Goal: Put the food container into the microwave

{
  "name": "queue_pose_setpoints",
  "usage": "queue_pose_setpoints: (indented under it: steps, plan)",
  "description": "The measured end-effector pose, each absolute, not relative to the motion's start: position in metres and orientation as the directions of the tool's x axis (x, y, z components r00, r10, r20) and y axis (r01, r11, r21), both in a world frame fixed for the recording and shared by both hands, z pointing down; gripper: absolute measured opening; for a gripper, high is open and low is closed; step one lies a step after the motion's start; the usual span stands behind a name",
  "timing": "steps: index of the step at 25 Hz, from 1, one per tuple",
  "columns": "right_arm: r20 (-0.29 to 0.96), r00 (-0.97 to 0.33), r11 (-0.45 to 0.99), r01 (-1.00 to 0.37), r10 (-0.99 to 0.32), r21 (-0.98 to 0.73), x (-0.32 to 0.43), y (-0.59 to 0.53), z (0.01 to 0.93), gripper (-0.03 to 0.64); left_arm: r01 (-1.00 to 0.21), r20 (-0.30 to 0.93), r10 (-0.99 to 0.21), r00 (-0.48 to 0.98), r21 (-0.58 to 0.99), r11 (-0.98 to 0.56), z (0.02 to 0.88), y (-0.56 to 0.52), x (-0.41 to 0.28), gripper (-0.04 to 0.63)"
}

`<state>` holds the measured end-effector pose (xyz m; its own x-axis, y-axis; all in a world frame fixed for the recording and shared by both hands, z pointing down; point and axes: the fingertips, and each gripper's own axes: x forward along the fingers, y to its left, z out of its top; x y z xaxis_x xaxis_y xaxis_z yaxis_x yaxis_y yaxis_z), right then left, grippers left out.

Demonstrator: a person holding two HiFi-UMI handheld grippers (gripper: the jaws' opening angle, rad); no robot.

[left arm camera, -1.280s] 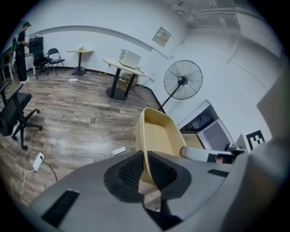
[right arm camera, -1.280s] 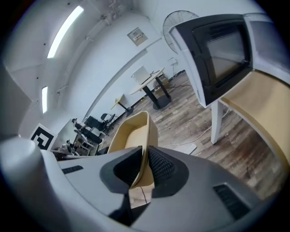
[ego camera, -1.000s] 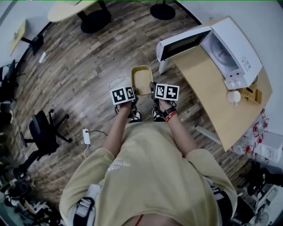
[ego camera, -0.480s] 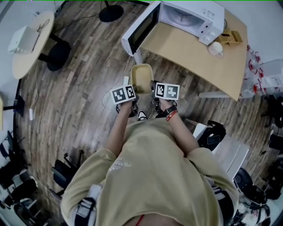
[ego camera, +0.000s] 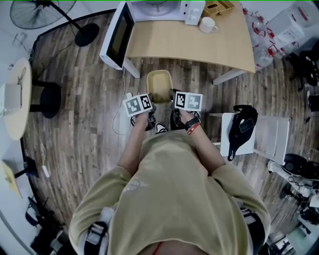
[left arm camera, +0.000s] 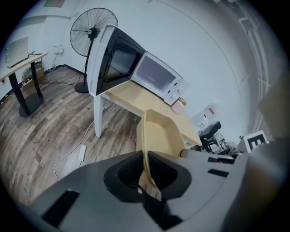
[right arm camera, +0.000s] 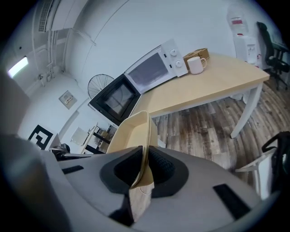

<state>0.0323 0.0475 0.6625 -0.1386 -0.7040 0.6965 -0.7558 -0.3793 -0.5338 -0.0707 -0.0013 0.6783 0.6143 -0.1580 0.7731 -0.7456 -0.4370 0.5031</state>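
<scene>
Short of the bench (ego camera: 189, 42), you hold the food container (ego camera: 159, 85).
Your left tool (ego camera: 150, 101) and right tool (ego camera: 172, 99) each clamp a side rim; the microwave (ego camera: 152, 9) door is open.

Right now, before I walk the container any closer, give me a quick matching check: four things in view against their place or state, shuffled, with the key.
Things:
1. food container
2. microwave door
3. mug
4. black bag

Places or states:
A. swung open
B. standing on the table
C. clamped at its rim by the left gripper and the right gripper
D. lying on a white seat

Pairs: 1-C, 2-A, 3-B, 4-D
</scene>
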Motion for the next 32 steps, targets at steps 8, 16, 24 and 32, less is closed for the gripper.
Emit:
queue_pose_setpoints:
  steps: [8,16,24,32]
  plan:
    - [0.683,-0.085,-0.419,-0.733,-0.725,-0.536,0.071,0.039,0.656,0.060,-0.703,0.742,-0.150,0.653,0.521,-0.484,0.672,-0.014,-0.031,0.046]
    - [0.686,-0.083,-0.420,-0.736,-0.723,-0.531,0.101,0.010,0.659,0.061,-0.713,0.729,-0.179,0.661,0.535,-0.453,0.675,-0.042,-0.001,0.046]
    - [0.694,-0.098,-0.419,-0.734,-0.713,-0.535,0.151,-0.038,0.661,0.061,-0.723,0.733,-0.205,0.649,0.510,-0.465,0.669,-0.089,0.048,0.046]
    - [0.626,-0.156,-0.346,-0.720,-0.764,-0.602,0.196,-0.084,0.659,0.061,-0.733,0.713,-0.248,0.656,0.524,-0.435,0.669,-0.130,0.092,0.046]
